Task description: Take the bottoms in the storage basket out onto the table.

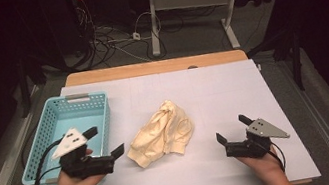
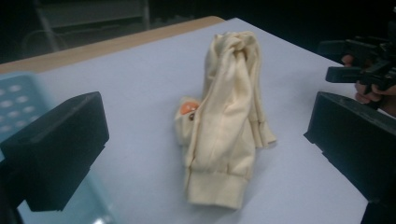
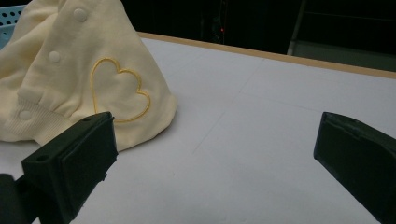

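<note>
We see a crumpled cream garment [image 1: 161, 134] lying on the white sheet [image 1: 222, 88] that covers the table, just right of the blue basket [image 1: 58, 121]. The left gripper [image 1: 107, 141] sits left of the garment, over the basket's near corner, its jaws spread wide and empty. The right gripper [image 1: 232, 128] rests well to the garment's right, jaws also wide and empty. An orange spot [image 2: 187, 108] peeks from a fold; we cannot tell what it is. A stitched heart [image 3: 119, 91] shows beside snap buttons [image 3: 54, 56].
</note>
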Tool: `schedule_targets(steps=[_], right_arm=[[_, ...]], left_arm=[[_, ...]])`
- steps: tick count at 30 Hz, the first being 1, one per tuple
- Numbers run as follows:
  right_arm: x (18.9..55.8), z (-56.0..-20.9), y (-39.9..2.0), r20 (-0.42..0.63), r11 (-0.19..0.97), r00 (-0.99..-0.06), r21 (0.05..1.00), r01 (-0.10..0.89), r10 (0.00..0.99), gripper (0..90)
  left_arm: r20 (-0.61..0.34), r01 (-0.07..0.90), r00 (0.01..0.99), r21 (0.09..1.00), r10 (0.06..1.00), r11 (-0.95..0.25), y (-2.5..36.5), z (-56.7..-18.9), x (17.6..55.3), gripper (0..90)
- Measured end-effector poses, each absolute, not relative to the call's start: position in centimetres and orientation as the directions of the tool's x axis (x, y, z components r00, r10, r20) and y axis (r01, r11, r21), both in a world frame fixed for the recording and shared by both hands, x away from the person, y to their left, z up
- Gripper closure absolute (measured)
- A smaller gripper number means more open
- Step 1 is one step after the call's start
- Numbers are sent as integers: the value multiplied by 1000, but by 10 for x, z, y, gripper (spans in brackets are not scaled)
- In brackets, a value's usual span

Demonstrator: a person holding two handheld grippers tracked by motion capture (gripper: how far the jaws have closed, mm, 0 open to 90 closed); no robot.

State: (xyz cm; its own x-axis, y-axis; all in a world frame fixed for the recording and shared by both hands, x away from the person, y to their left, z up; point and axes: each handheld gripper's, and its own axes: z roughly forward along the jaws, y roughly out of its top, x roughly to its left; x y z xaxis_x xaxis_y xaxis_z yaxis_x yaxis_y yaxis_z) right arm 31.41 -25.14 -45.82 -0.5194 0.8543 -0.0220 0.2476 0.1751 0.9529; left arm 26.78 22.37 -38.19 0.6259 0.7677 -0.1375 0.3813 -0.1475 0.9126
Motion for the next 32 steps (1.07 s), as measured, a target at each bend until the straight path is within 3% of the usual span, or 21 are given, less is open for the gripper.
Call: schedule_targets(steps=[6, 9, 12, 20, 23, 26, 27, 32], right_arm=[[311, -457, -251, -11, 160, -511, 956, 248, 859, 3], [310, -457, -249, -6, 153, -505, 956, 250, 863, 3], [310, -458, -246, -21, 167, -508, 955, 244, 861, 2], [310, -456, -236, -21, 175, -512, 951, 254, 859, 2], [304, -447, -231, -36, 178, -495, 954, 242, 868, 2], [286, -446, -230, -31, 160, -492, 962, 223, 870, 2], [281, -448, -231, -42, 175, -500, 959, 223, 865, 2], [282, -457, -242, -44, 181, -474, 952, 248, 880, 2]], left_arm=[[-251, 386, 453, 920, 855, 65, 279, -404, 211, 0], [-292, 428, 454, 900, 842, 81, 288, -419, 190, 0], [-253, 434, 512, 901, 821, 7, 268, -428, 182, 0], [-139, 396, 730, 884, 669, -249, 155, -420, 224, 0], [-83, 394, 744, 856, 663, -335, 120, -435, 249, 0], [-53, 416, 732, 824, 679, -384, 116, -458, 261, 0], [-37, 419, 711, 825, 703, -380, 121, -466, 262, 0], [-245, 504, 656, 846, 714, -173, 146, -472, 271, 0]])
